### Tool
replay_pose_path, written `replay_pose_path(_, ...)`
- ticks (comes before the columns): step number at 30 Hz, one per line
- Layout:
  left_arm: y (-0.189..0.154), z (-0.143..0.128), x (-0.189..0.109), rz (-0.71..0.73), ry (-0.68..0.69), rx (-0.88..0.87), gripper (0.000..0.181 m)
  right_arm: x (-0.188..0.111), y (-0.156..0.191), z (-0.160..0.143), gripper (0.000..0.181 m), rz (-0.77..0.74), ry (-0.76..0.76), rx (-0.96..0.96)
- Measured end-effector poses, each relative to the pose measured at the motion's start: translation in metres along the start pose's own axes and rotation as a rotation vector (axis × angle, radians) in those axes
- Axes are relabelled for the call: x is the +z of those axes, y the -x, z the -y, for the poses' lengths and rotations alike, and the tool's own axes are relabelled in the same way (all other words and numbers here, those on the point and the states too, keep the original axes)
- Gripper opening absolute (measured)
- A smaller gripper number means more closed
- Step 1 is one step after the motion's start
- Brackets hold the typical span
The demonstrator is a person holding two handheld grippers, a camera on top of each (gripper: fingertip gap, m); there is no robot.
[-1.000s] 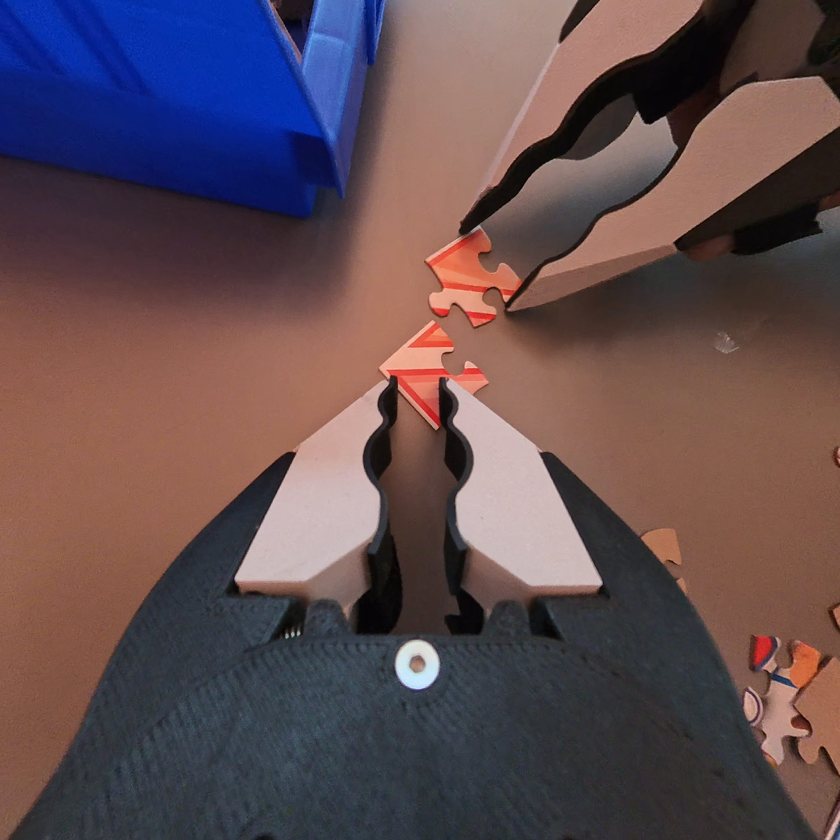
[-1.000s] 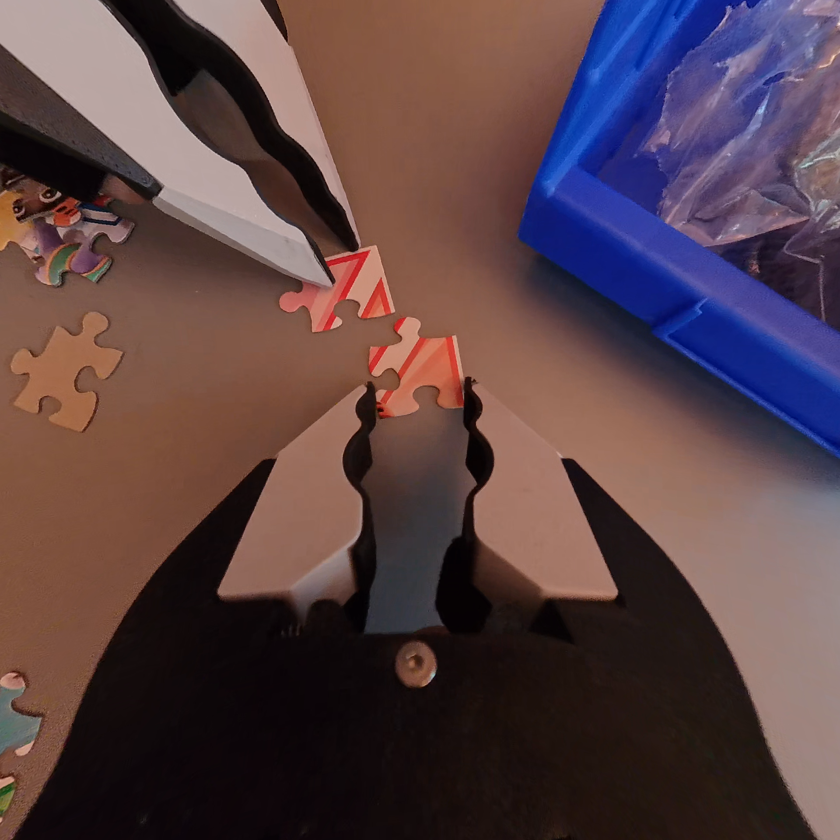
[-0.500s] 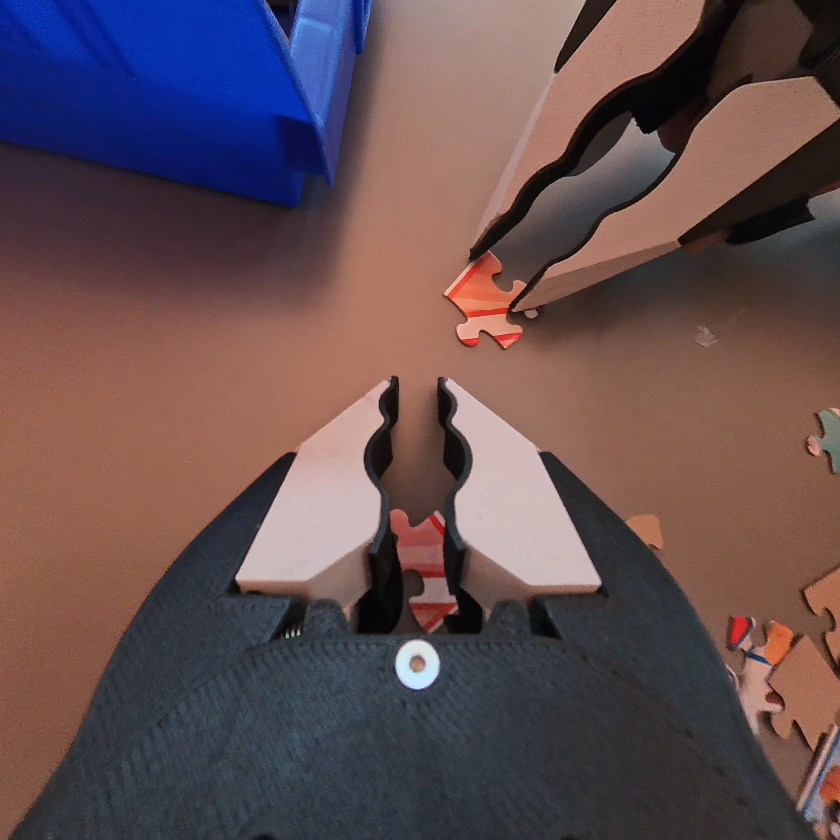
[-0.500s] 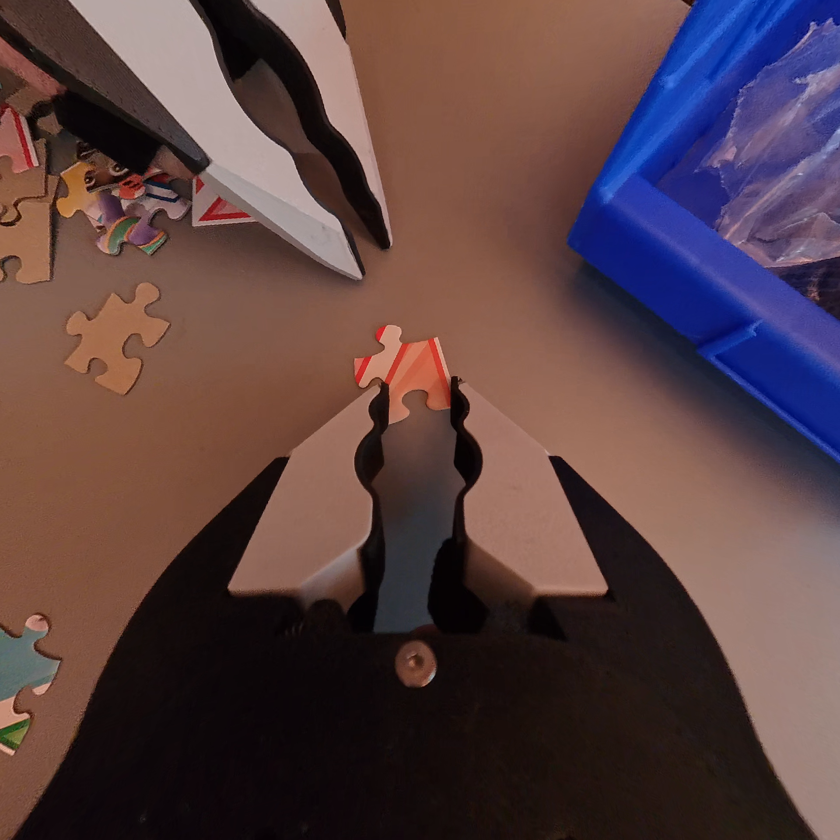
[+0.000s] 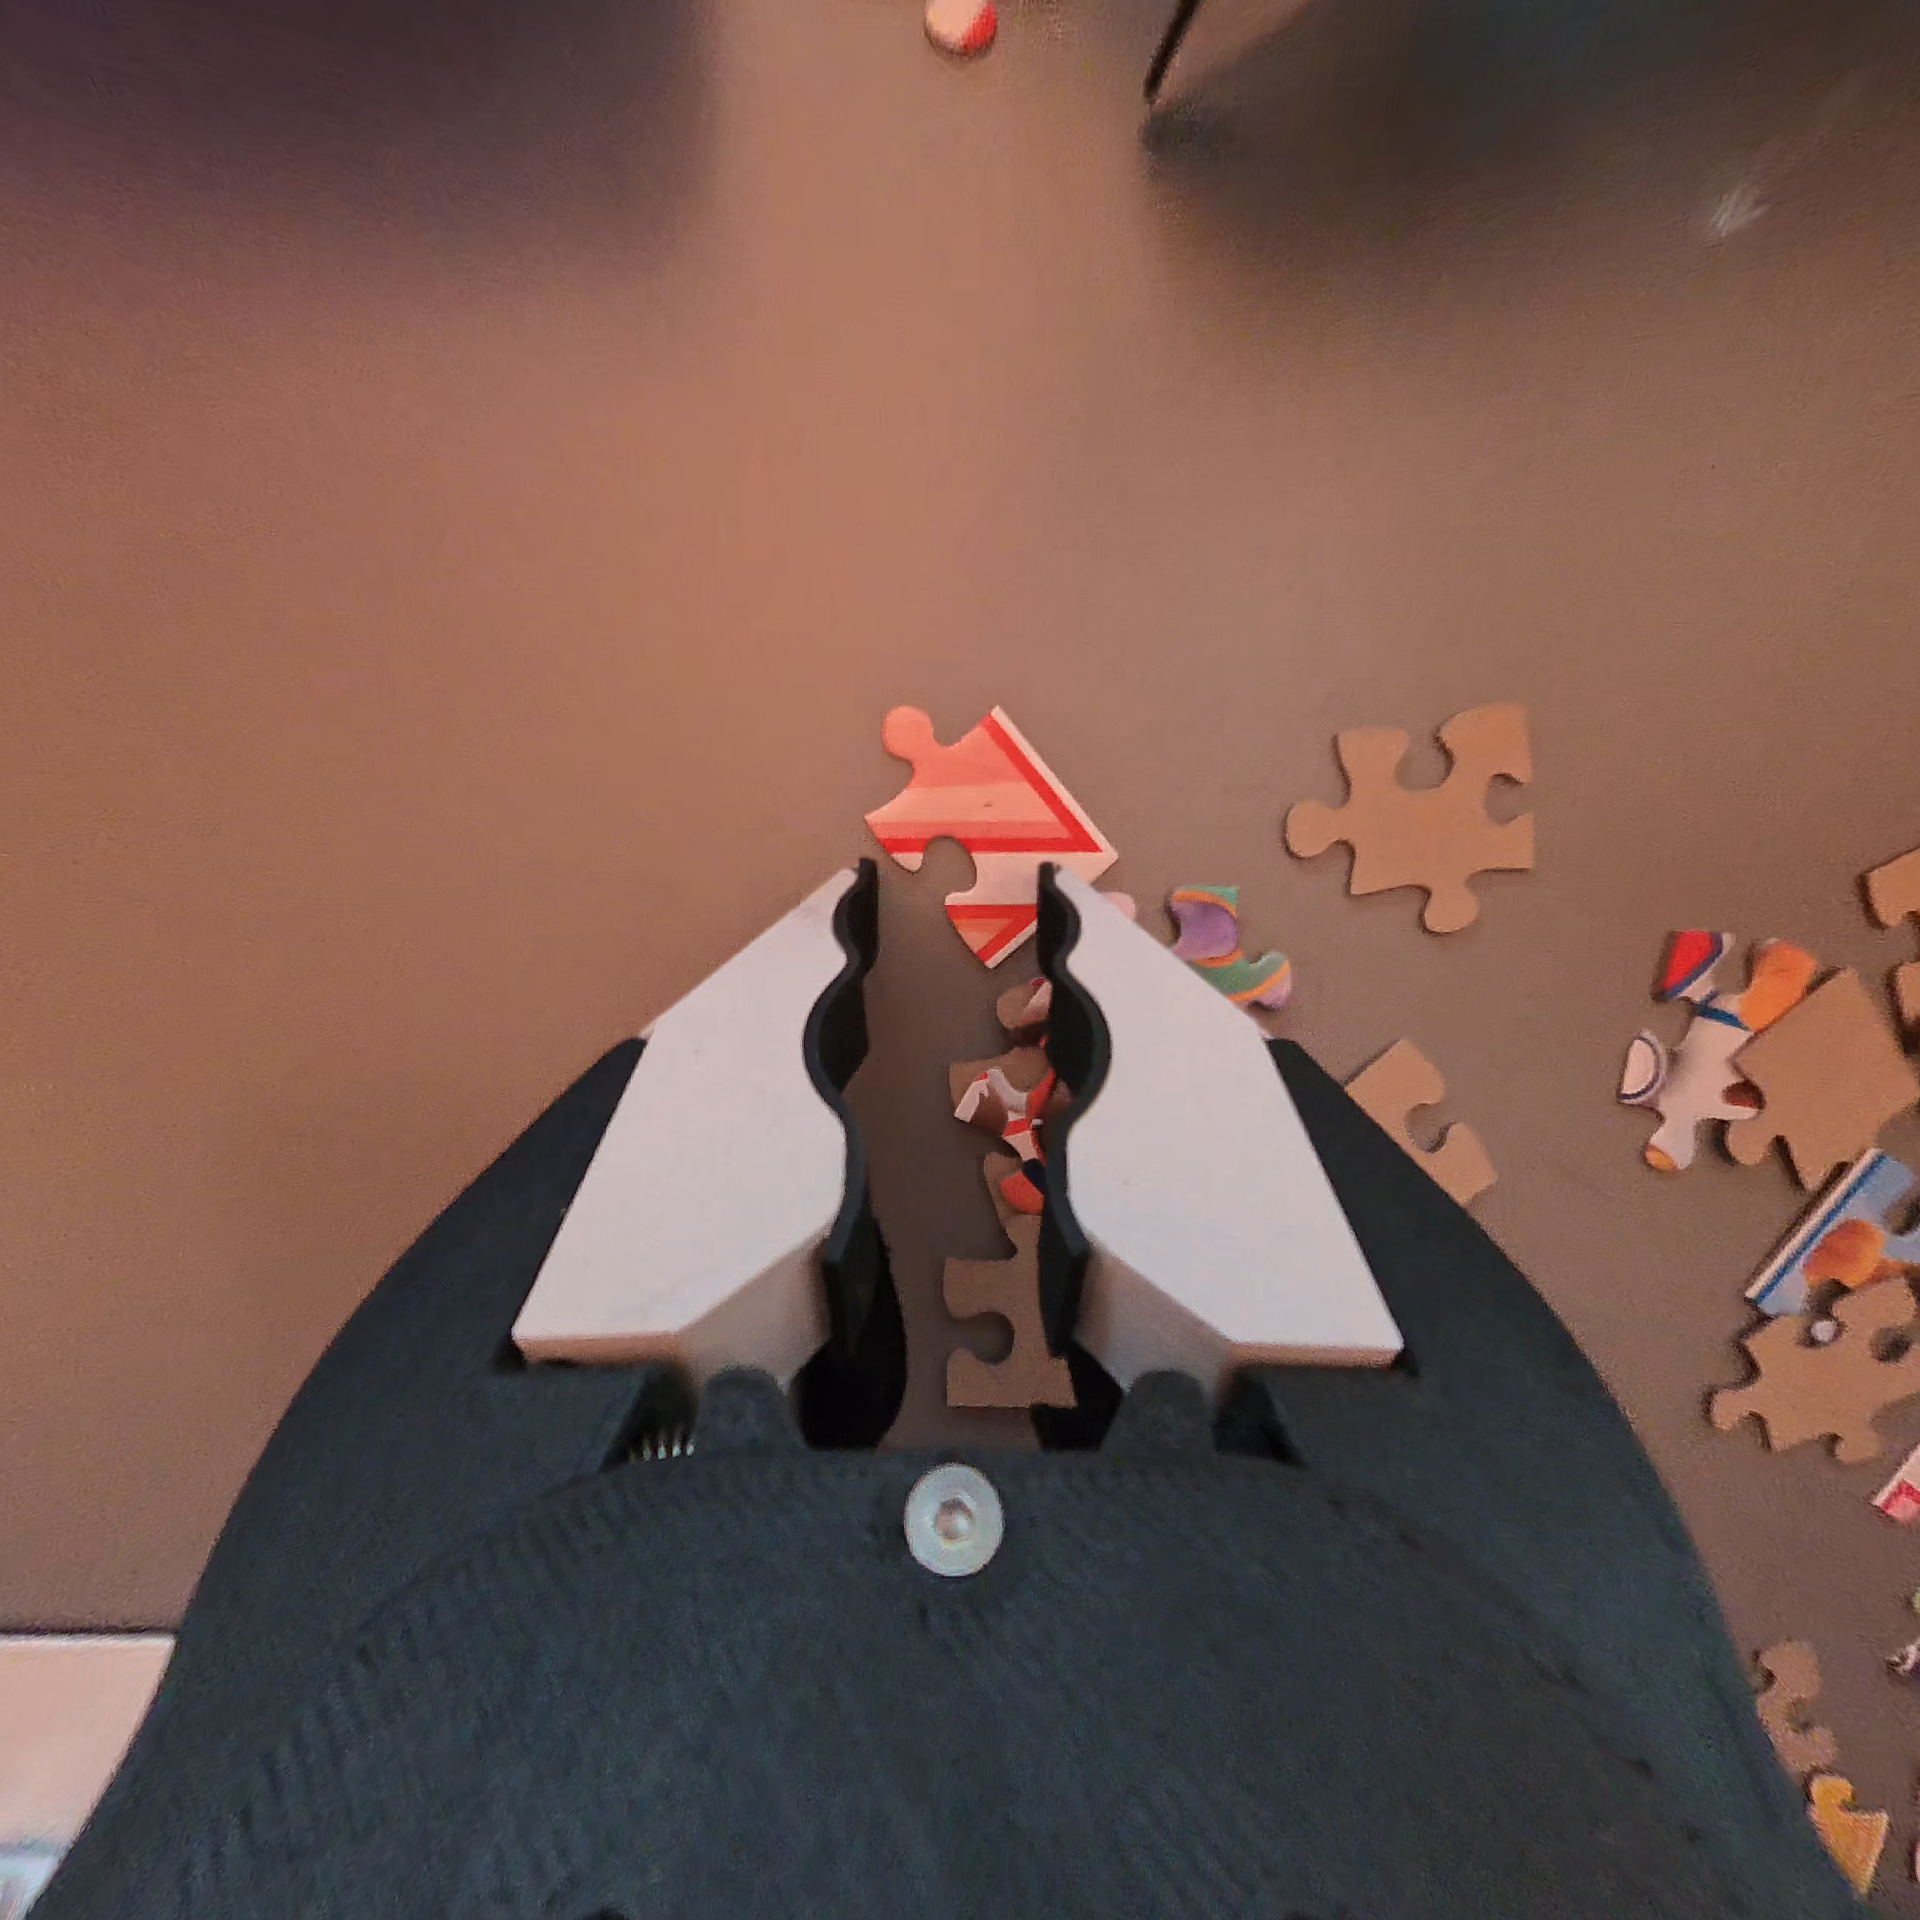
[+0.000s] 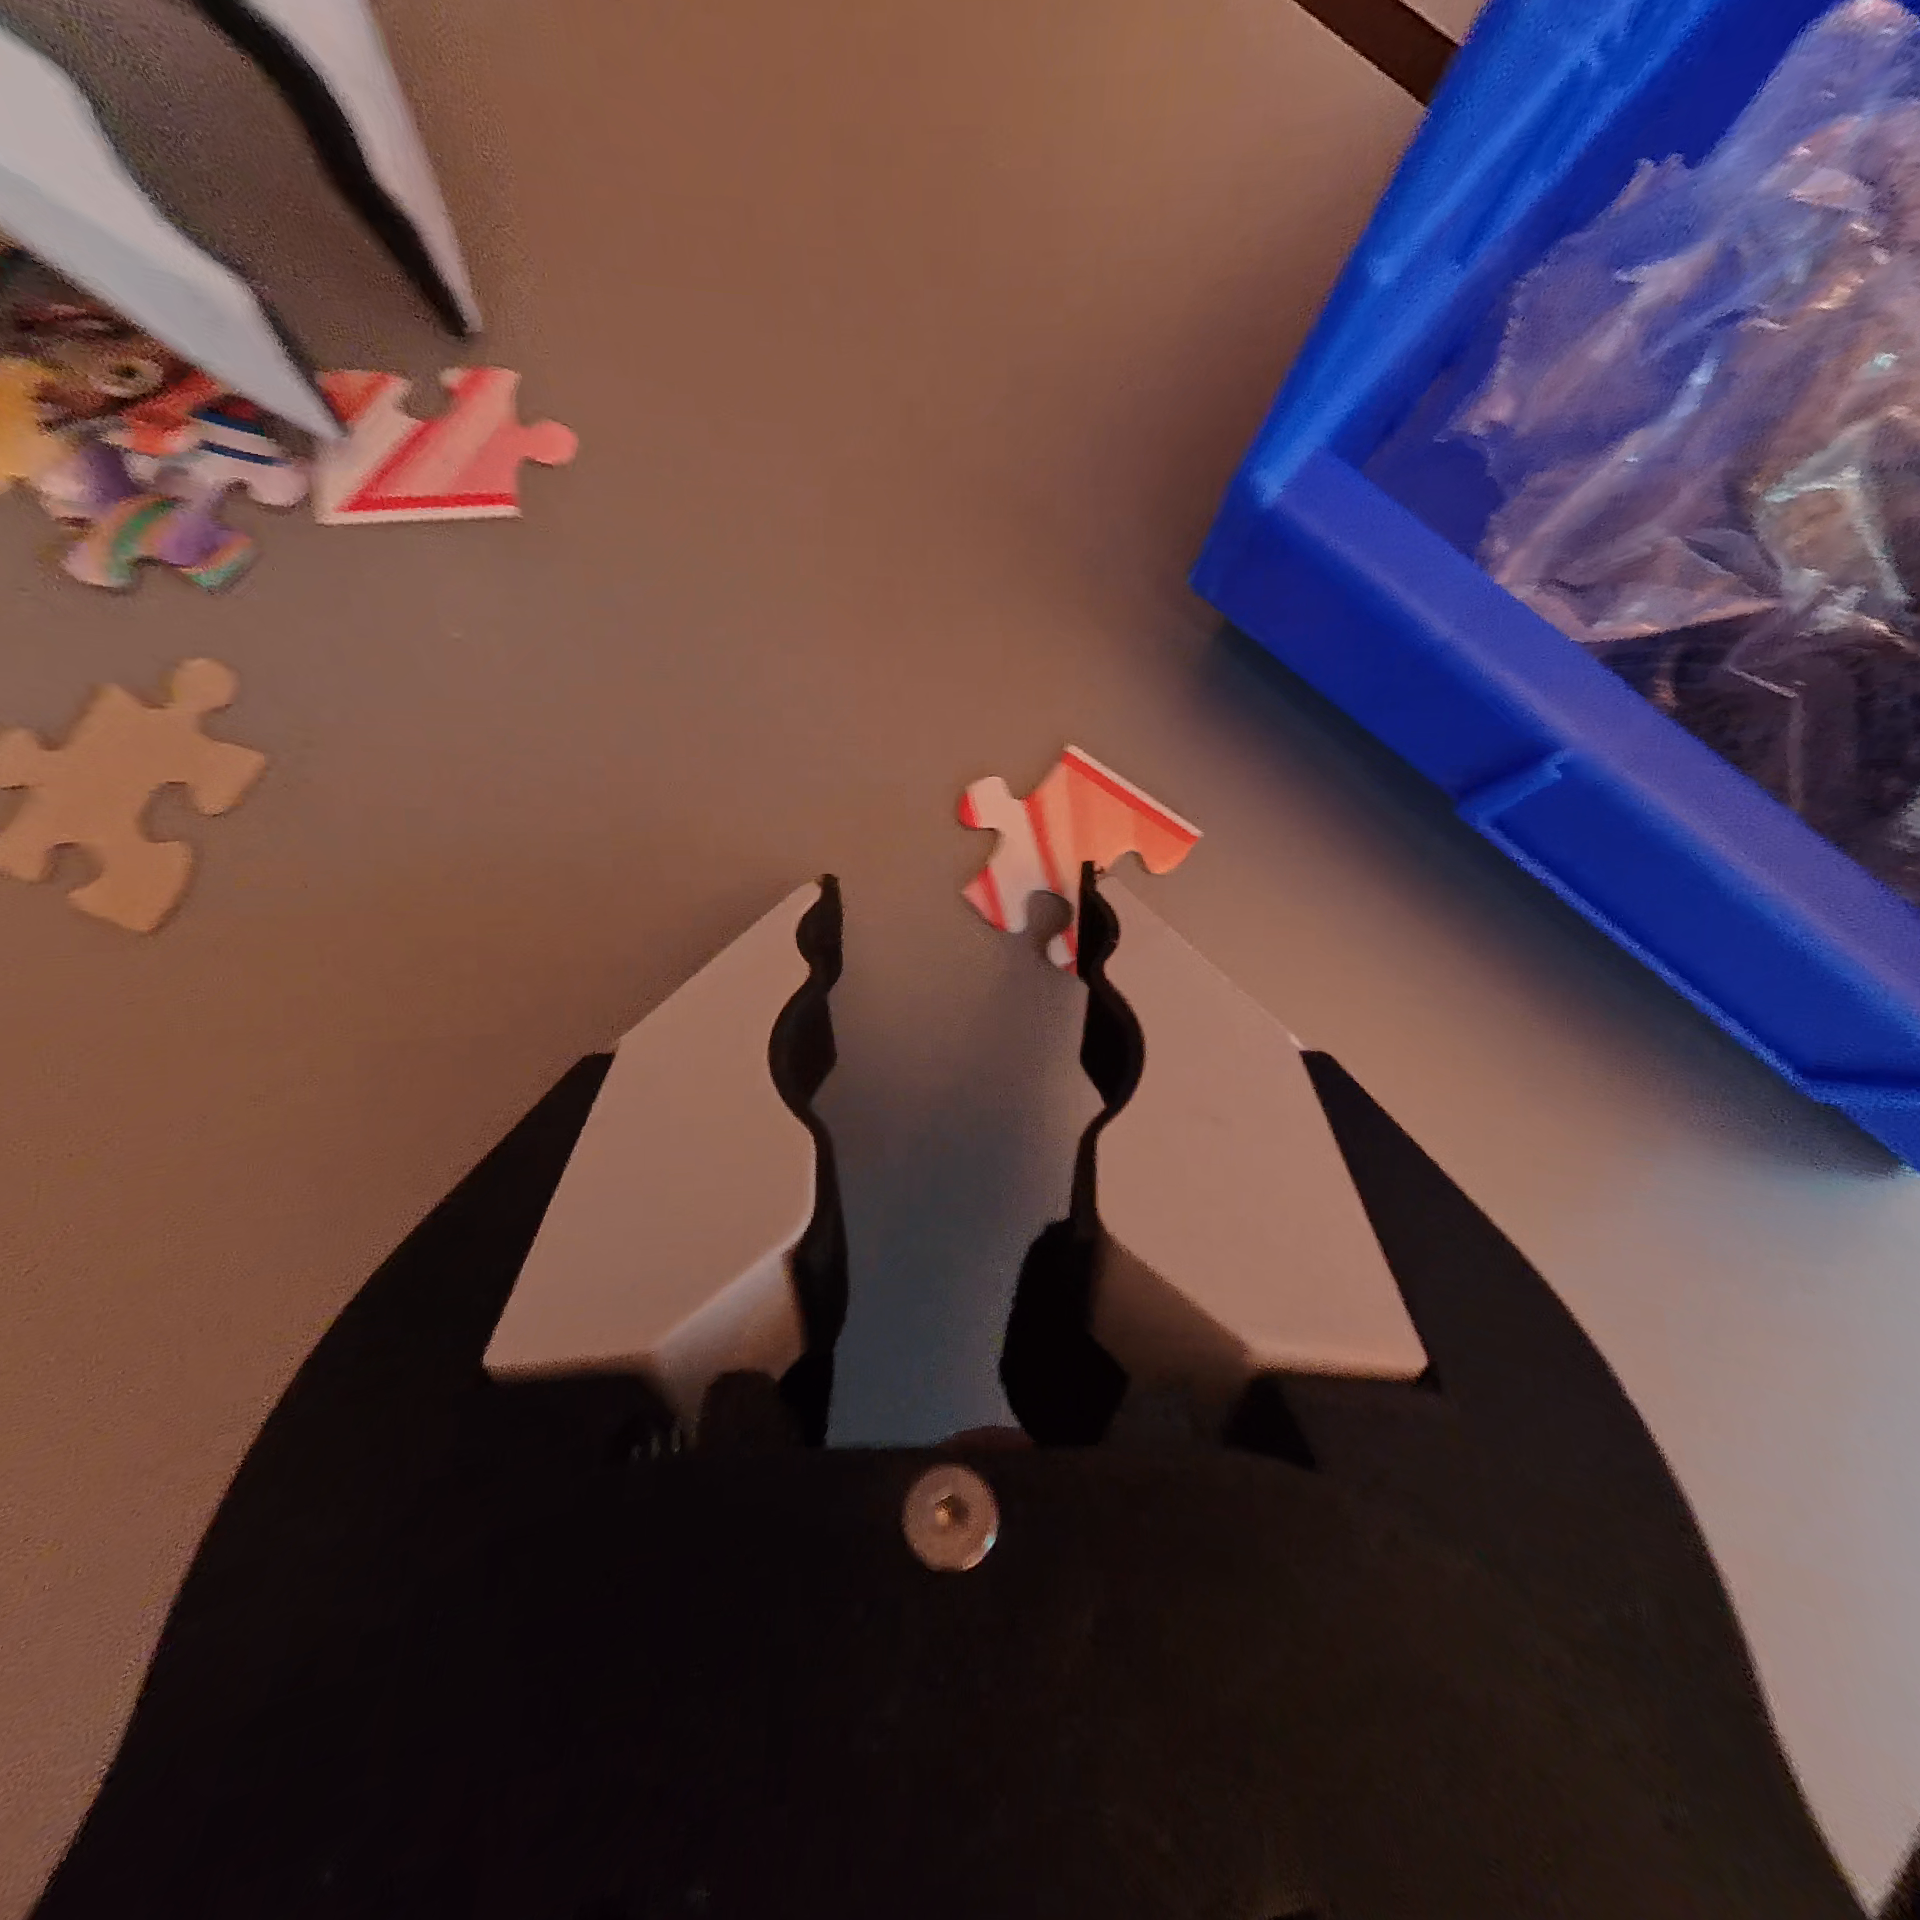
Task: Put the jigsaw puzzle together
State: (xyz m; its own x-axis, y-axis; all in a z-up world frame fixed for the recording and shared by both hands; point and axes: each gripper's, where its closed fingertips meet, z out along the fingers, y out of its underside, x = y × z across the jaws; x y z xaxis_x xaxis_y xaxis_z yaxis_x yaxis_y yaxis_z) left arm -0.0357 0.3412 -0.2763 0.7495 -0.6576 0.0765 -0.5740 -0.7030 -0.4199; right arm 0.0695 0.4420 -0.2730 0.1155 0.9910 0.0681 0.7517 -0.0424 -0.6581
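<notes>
Red-and-pink stripes marked both pieces in play, thin card cut with knobs and sockets, each lying flat on the brown bench (image 5: 520, 623). One striped piece (image 5: 987, 821) sat just off the tips of the left tool (image 5: 956, 883), its lower corner showing in the gap between the fingers; that tool was released and gripping nothing. Over on the other side, the second striped piece (image 6: 1075, 847) lay at the tip of the right tool (image 6: 956, 883), whose right finger overlapped its edge. That tool was spread wide too, with nothing between its fingers.

These would handle as very light, stiff little cards, by my reading: easy to skate across the smooth bench, hard to lift from flat, and the knobs could bend if pinched. Best hold, I judged, was across the straight bordered edges, or a nudge with a fingertip to slide it along.

Loose pieces crowded the left tool's side. A plain brown face-down piece (image 5: 1418, 816) lay near the striped one, and a purple-and-green piece (image 5: 1226, 940) sat just beside the finger. A blue bin (image 6: 1507, 675) holding crumpled clear plastic stood well apart, beyond the right tool. Nothing was joined yet.
</notes>
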Motion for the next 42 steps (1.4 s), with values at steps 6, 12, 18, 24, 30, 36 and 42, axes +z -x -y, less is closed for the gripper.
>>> replay_pose_path(6,0.000,0.013,0.008,0.059,-0.041,-0.011,0.026,0.003,0.001,-0.001,0.037,0.051,-0.009,0.066)
replay_pose_path(12,-0.001,0.045,0.022,0.091,-0.160,-0.097,0.023,-0.006,0.039,-0.004,0.021,0.250,0.021,0.042)
replay_pose_path(18,-0.002,0.040,0.017,0.057,-0.146,-0.021,0.030,-0.019,0.024,0.006,0.040,0.166,-0.065,-0.014)
replay_pose_path(24,-0.013,0.021,0.011,-0.003,-0.024,-0.049,0.035,-0.008,0.033,-0.012,0.022,0.186,0.060,-0.040)
replay_pose_path(30,-0.034,0.040,0.021,-0.031,-0.079,-0.088,0.023,-0.007,0.061,-0.006,0.021,0.306,0.046,-0.068)
replay_pose_path(36,-0.053,0.056,0.015,-0.137,-0.182,-0.059,0.024,-0.008,0.045,0.001,0.050,0.207,-0.005,-0.107)
replay_pose_path(42,-0.003,0.054,0.005,0.046,-0.156,-0.021,0.032,0.005,0.025,0.005,0.060,0.112,-0.008,-0.072)
